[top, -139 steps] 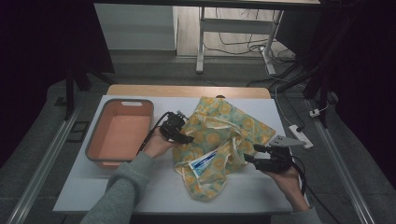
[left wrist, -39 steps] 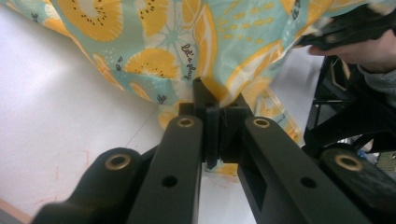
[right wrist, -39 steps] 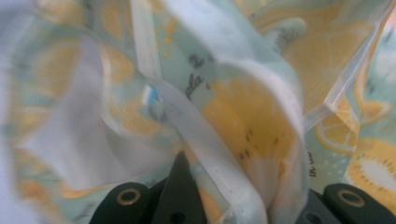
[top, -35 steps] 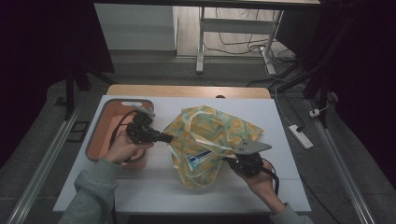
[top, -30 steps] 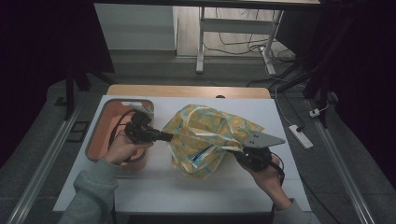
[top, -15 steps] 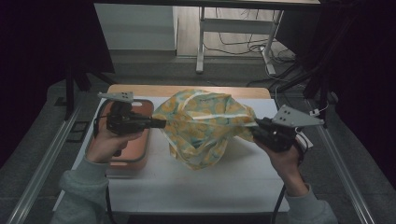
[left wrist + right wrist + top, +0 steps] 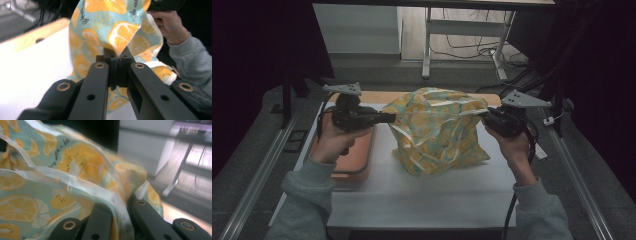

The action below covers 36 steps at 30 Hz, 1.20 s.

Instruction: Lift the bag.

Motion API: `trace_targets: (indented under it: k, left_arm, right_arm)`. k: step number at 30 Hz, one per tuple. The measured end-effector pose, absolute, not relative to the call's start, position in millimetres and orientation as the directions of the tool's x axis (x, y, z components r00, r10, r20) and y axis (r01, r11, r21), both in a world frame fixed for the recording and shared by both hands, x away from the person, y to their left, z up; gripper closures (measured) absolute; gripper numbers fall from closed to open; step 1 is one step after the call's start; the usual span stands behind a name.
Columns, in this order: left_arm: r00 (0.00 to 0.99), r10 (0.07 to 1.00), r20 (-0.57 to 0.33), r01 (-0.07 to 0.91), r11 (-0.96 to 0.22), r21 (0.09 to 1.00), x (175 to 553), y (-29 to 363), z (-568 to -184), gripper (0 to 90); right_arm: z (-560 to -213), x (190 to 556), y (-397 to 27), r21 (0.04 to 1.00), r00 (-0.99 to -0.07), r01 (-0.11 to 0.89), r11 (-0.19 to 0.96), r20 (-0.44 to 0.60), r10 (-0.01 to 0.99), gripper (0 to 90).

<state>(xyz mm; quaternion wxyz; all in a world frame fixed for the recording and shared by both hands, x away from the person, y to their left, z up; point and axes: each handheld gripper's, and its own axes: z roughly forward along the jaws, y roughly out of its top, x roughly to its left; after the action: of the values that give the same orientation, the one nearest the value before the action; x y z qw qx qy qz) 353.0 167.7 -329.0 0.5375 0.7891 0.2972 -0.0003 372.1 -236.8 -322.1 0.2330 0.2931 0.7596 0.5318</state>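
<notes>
High view: cloth (image 7: 439,130) hangs between both grippers above table (image 7: 412,195).

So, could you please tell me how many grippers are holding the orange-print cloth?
2: the left gripper pinches the orange-print cloth at its left edge, the right gripper at its right edge.

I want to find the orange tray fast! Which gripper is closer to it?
Left. The left gripper hangs right above the orange tray, at its far end, pinching the lemon cloth. The right gripper holds the cloth's other side, across the table from the tray.
</notes>
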Motion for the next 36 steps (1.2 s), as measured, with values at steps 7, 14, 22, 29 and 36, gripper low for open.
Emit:
trace_targets:
  k: [7, 14, 22, 29, 36]
  left_arm:
    - [0.759, 0.520, -0.391, 0.579, -0.266, 0.771, 389, 156, -380, 87.8]
    - [0.719, 0.540, -0.437, 0.639, -0.265, 0.722, 399, 155, -411, 86.0]
    - [0.717, 0.648, -0.258, 0.536, -0.275, 0.798, 370, 169, -401, 14.4]
    - [0.686, 0.699, -0.200, 0.521, -0.280, 0.806, 333, 196, -409, 12.8]
    - [0.719, 0.623, -0.307, 0.523, -0.195, 0.830, 304, 231, -417, 9.1]
  right_arm:
    - [-376, 403, -236, 0.889, -0.708, 0.322, 0.324, -0.001, 0.706, 89.1]
    - [-418, 416, -242, 0.849, -0.708, 0.410, 0.332, 0.067, 0.703, 87.3]
    - [-400, 383, -259, 0.905, -0.771, 0.318, 0.281, 0.075, 0.632, 31.3]
    - [-396, 344, -291, 0.918, -0.783, 0.296, 0.265, 0.075, 0.617, 28.6]
    - [-422, 333, -311, 0.897, -0.758, 0.348, 0.273, 0.097, 0.645, 29.5]
